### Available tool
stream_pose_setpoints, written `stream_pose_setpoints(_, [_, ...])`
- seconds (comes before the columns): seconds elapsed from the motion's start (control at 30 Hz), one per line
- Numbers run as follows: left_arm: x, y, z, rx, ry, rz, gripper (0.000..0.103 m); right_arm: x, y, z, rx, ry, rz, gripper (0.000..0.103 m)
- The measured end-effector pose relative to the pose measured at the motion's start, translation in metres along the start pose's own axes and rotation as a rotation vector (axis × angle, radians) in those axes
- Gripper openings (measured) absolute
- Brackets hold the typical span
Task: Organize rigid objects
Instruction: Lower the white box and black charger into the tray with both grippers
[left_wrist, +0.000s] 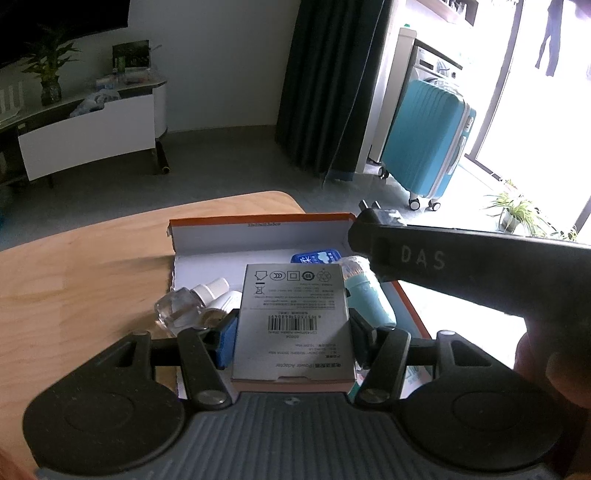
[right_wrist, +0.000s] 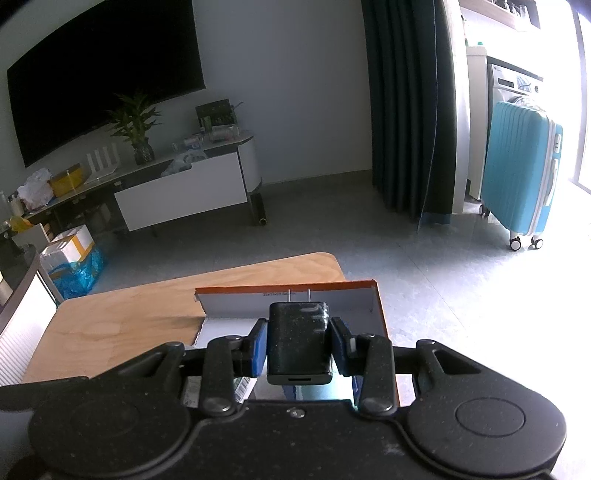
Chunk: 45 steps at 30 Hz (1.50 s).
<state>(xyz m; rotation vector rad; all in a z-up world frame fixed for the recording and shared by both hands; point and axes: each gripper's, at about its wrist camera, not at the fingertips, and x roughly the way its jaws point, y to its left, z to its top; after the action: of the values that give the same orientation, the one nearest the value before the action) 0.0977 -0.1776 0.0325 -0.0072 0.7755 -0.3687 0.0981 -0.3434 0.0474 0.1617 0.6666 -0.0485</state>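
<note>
Left gripper (left_wrist: 291, 328) clamped on one grey box (left_wrist: 293, 314), right gripper (right_wrist: 298, 341) on one black adapter (right_wrist: 298, 339), over one tray (left_wrist: 258, 230)

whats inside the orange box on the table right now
In the orange box, the left wrist view shows a clear bottle, white-capped bottles, a teal tube and a blue packet. The grey carton covers the middle.

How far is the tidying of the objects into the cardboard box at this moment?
Done: small bottles, a blue packet and a teal item lie in the open box. In hand: the left claw grips a grey adapter carton; the right claw grips a black charger. Left: placing both.
</note>
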Motion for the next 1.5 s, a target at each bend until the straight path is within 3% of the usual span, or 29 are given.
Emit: stream_pose_setpoints(1.5, [0.028, 0.007, 0.018, -0.005, 0.009, 0.008, 0.06, 0.042, 0.001, 0.004, -0.011, 0.052, -0.02, 0.043])
